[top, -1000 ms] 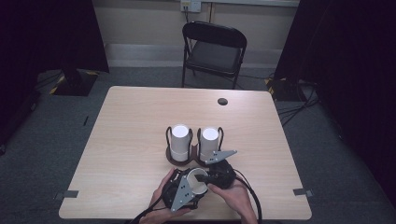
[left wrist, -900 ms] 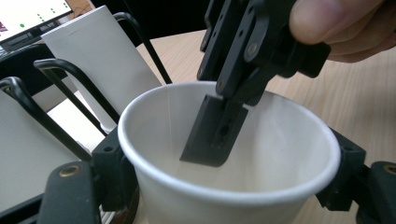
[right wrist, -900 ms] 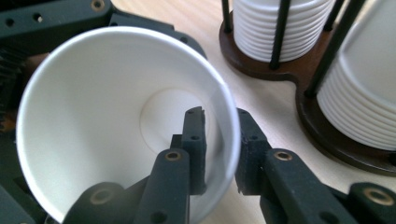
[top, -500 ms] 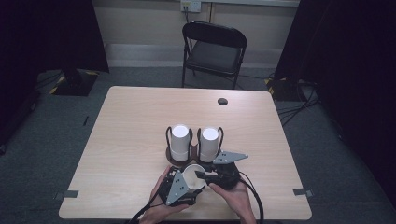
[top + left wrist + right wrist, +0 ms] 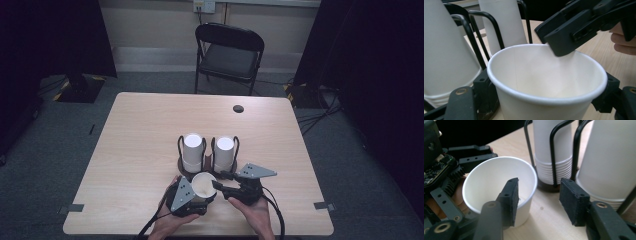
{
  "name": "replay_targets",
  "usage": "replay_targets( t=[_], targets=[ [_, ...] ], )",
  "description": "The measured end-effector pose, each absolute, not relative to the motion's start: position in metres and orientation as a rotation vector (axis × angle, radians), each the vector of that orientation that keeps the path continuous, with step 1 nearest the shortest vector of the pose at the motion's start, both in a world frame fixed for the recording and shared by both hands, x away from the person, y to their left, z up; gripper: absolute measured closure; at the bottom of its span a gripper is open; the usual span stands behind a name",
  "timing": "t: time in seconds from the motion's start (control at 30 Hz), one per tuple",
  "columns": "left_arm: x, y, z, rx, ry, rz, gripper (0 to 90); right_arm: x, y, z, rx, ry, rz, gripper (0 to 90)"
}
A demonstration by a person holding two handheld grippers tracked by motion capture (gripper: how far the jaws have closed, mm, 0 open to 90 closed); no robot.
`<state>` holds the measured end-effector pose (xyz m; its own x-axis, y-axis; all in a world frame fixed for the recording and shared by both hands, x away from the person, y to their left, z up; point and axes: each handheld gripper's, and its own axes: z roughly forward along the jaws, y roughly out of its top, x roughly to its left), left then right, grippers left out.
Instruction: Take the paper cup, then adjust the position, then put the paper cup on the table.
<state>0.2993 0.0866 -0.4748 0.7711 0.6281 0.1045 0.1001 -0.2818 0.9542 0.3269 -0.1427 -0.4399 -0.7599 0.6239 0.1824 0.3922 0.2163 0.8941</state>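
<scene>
An upright white paper cup (image 5: 203,184) (image 5: 544,75) (image 5: 491,182) sits near the table's front edge, with my left gripper (image 5: 200,196) (image 5: 544,107) shut on its sides. My right gripper (image 5: 219,182) (image 5: 540,197) is open and its jaws have just been opening. One jaw is inside the cup and the other outside, with the cup's wall between them and untouched. Just behind stand two stacks of upside-down white cups, left (image 5: 192,151) and right (image 5: 224,153) (image 5: 609,162), in a black wire holder (image 5: 181,150).
A small dark round disc (image 5: 238,108) lies at the far right of the wooden table (image 5: 140,130). A black folding chair (image 5: 227,50) stands beyond the far edge. Cables trail from both grippers off the front edge.
The right gripper's jaws have parted from the cup's rim. The cup stays in the left gripper, and both hands have hardly shifted.
</scene>
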Motion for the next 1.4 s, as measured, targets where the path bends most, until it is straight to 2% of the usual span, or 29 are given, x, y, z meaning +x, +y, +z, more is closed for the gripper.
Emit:
replay_targets(
  t=[0.4,1.27,1.37,1.4],
  targets=[
    [0.302,0.106,-0.475,1.75,0.635,0.54,23.7,0.319,-0.164,-0.449,0.96,2.09,1.528,38.9],
    [0.326,0.179,-0.448,1.617,0.83,0.708,24.0,0.316,-0.216,-0.475,1.19,1.753,1.432,22.1],
    [0.332,0.182,-0.447,1.634,0.843,0.776,24.0,0.316,-0.218,-0.479,1.197,1.725,1.443,18.4],
    [0.336,0.185,-0.448,1.603,0.849,0.729,24.0,0.316,-0.219,-0.48,1.19,1.733,1.441,16.6]
  ],
)
